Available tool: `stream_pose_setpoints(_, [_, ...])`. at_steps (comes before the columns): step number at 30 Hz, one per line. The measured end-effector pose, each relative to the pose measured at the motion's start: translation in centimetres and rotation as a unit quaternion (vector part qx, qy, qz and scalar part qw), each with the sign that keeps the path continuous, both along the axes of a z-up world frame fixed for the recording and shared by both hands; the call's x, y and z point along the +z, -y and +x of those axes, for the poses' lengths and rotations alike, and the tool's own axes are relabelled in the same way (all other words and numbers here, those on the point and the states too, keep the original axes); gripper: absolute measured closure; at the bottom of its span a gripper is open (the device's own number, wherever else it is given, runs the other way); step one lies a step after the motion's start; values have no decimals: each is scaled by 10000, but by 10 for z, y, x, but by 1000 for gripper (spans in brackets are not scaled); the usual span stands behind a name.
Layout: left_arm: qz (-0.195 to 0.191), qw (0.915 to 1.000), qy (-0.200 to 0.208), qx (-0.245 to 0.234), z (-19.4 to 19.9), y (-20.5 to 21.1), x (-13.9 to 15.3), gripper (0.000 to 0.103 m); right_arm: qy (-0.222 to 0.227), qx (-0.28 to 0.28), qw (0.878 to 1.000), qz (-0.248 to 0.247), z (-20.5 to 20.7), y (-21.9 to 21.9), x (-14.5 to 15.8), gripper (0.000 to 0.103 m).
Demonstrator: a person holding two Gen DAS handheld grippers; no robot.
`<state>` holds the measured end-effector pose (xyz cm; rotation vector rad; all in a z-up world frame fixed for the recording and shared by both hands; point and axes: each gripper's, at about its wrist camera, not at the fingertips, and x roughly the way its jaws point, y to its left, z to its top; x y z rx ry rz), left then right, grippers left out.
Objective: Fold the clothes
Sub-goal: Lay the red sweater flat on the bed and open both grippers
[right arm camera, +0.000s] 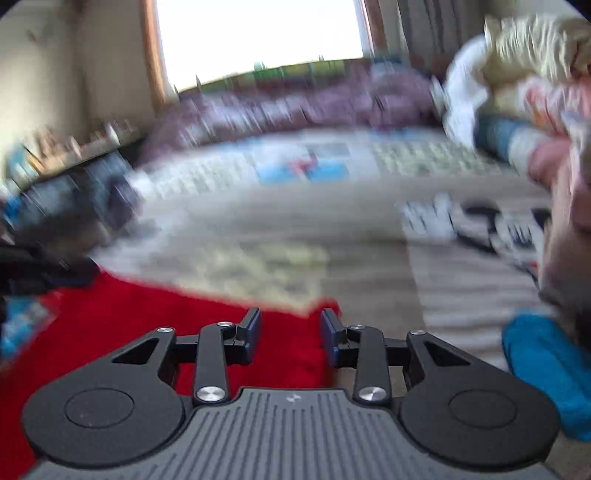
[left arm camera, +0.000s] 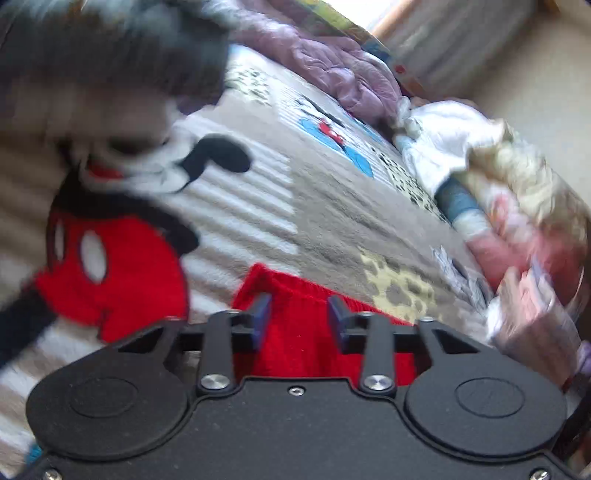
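Two pairs of tongs show in our views, and both stand with their jaws parted and nothing between them. The left tongs [left arm camera: 299,317] hover over a red knitted garment [left arm camera: 314,332] that lies flat on a cartoon-print blanket [left arm camera: 332,206]; the blue fingertips [left arm camera: 263,308] sit just above the garment's ribbed upper edge, and we cannot tell whether they touch the wool. In the right wrist view, the right tongs [right arm camera: 291,332] hang over the same red garment [right arm camera: 129,332], near its right-hand corner, where the red edge meets the beige and striped blanket [right arm camera: 369,221]. Here too the fingers are spread apart, with red fabric visible in the gap behind them.

The blanket carries a large mouse figure in red shorts [left arm camera: 110,273] to the left of the garment in the left view. Along the far side of the bed we see a crumpled purple quilt [left arm camera: 332,70], and to the right a heap of mixed clothes [left arm camera: 498,192] in white, cream, pink and blue. A blue piece of fabric [right arm camera: 546,369] lies at the right edge of the right wrist view, apart from the red garment. A bright window [right arm camera: 258,33] fills the background there. Much of both views is smeared by motion blur, so finer detail escapes us.
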<state>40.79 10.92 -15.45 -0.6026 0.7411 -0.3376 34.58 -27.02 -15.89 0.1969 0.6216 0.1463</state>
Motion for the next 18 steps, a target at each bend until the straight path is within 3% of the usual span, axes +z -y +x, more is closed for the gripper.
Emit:
stream_pose_setpoints(2, [-114, 9999, -97, 23, 1, -3, -2, 69, -54, -272, 9993, 257, 0, 13, 3, 65])
stream_pose_setpoints(5, [-143, 9999, -39, -8, -6, -5, 3, 62, 32, -255, 9995, 190, -6, 13, 7, 65])
stream_pose_setpoints(7, [161, 9997, 148, -56, -13, 1, 15, 51, 191, -206, 9996, 62, -14, 10, 14, 65])
stream_pose_setpoints(13, [1080, 9915, 658, -310, -43, 16, 38, 48, 702, 72, 9953, -664, -49, -4, 41, 64])
stream_pose_setpoints(18, [1759, 9780, 1009, -494, -83, 26, 37, 47, 606, 462, 9928, -919, -92, -18, 37, 64])
